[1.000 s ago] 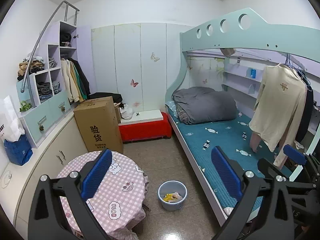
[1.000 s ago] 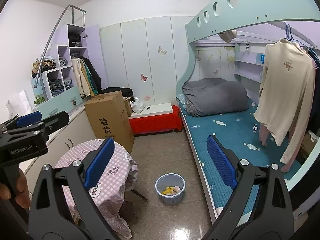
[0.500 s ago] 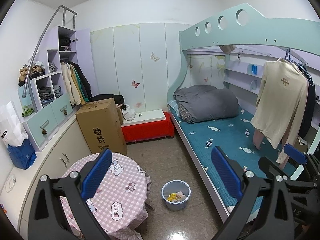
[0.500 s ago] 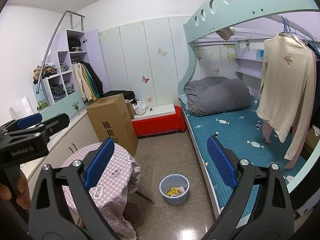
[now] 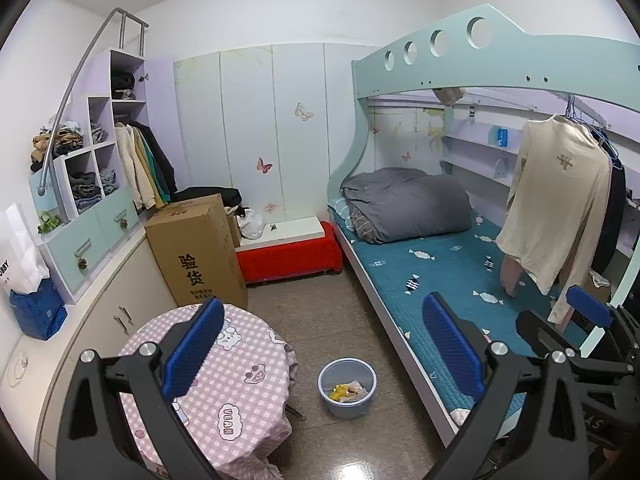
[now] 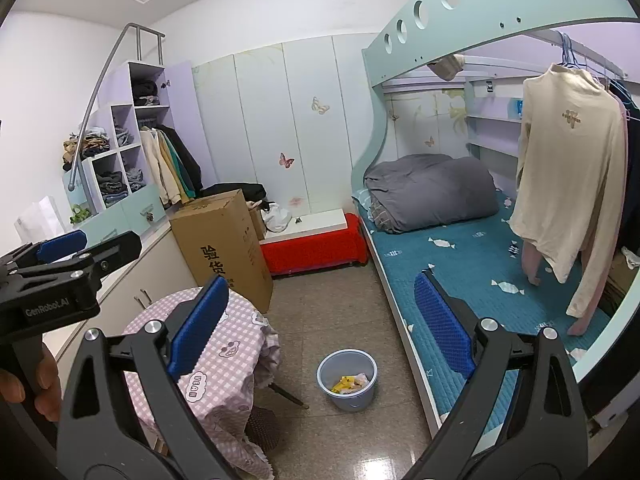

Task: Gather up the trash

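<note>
A light blue trash bin (image 5: 347, 387) stands on the floor between the round table and the bed, with yellow and white wrappers (image 5: 346, 390) inside. It also shows in the right wrist view (image 6: 347, 379). My left gripper (image 5: 322, 344) is open and empty, held high above the table and bin. My right gripper (image 6: 320, 326) is open and empty at a similar height. The left gripper's body (image 6: 60, 276) shows at the left edge of the right wrist view.
A round table with a pink checked cloth (image 5: 224, 384) stands at the lower left. A tall cardboard box (image 5: 198, 252) and a red bench (image 5: 292, 250) stand behind it. A bunk bed (image 5: 452, 272) with a grey duvet fills the right. Clothes hang at the right (image 5: 556, 208).
Both cameras have drifted slightly back and up, so the bin and table sit a little farther right in view. Both grippers stay open and empty.
</note>
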The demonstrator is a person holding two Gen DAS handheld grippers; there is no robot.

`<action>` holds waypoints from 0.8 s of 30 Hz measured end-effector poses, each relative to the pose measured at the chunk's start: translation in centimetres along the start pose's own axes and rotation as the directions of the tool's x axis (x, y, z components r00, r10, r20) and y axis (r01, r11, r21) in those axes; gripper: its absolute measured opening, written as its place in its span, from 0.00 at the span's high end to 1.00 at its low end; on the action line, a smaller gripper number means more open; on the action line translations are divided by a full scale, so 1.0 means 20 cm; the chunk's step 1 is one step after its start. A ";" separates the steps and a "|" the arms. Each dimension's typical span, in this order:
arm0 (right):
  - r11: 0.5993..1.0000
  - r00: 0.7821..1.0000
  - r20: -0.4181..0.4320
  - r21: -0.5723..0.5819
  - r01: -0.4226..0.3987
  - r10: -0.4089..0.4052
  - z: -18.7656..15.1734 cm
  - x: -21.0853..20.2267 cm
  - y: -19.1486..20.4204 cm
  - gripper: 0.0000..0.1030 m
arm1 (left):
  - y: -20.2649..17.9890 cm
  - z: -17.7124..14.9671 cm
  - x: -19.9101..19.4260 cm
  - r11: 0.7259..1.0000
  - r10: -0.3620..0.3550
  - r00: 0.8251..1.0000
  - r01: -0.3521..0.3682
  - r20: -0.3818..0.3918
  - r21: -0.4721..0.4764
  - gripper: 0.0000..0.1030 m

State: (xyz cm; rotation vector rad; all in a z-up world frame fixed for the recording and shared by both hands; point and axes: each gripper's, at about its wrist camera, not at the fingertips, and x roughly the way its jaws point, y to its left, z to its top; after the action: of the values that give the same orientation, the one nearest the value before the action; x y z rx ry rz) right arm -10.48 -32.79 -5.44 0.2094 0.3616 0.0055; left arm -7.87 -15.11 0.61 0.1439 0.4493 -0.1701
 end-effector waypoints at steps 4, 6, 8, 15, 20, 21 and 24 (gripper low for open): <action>1.000 1.000 0.001 -0.002 0.001 -0.001 0.00 0.00 0.00 0.11 | 0.01 0.00 0.00 1.000 -0.006 1.000 0.006 0.000 -0.001 0.05; 1.000 1.000 0.000 -0.003 0.004 -0.004 0.00 0.00 0.01 0.11 | 0.01 -0.01 0.00 1.000 -0.011 1.000 0.011 0.002 -0.002 0.05; 1.000 1.000 0.000 -0.003 0.008 -0.008 -0.01 -0.01 0.01 0.11 | 0.02 -0.01 0.00 1.000 -0.017 1.000 0.017 0.002 -0.004 0.05; 1.000 1.000 0.000 -0.001 0.016 -0.016 0.00 -0.02 0.02 0.11 | 0.03 -0.02 -0.02 1.000 -0.030 0.999 0.030 0.009 0.000 0.05; 1.000 1.000 0.001 -0.002 0.020 -0.020 -0.01 -0.02 0.02 0.11 | 0.04 -0.02 -0.03 0.999 -0.043 0.999 0.043 0.011 0.006 0.05; 1.000 1.000 0.001 -0.001 0.022 -0.022 -0.01 -0.02 0.02 0.11 | 0.04 -0.02 -0.03 0.999 -0.044 0.999 0.044 0.011 0.007 0.05; 1.000 1.000 0.004 0.003 0.028 -0.028 -0.01 -0.04 0.02 0.11 | 0.04 -0.02 -0.03 0.999 -0.049 0.999 0.049 0.013 0.010 0.05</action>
State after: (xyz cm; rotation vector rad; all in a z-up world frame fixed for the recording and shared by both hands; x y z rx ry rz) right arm -11.25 -32.30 -5.25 0.2073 0.3608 -0.0230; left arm -8.47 -14.17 0.61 0.1413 0.4390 -0.2216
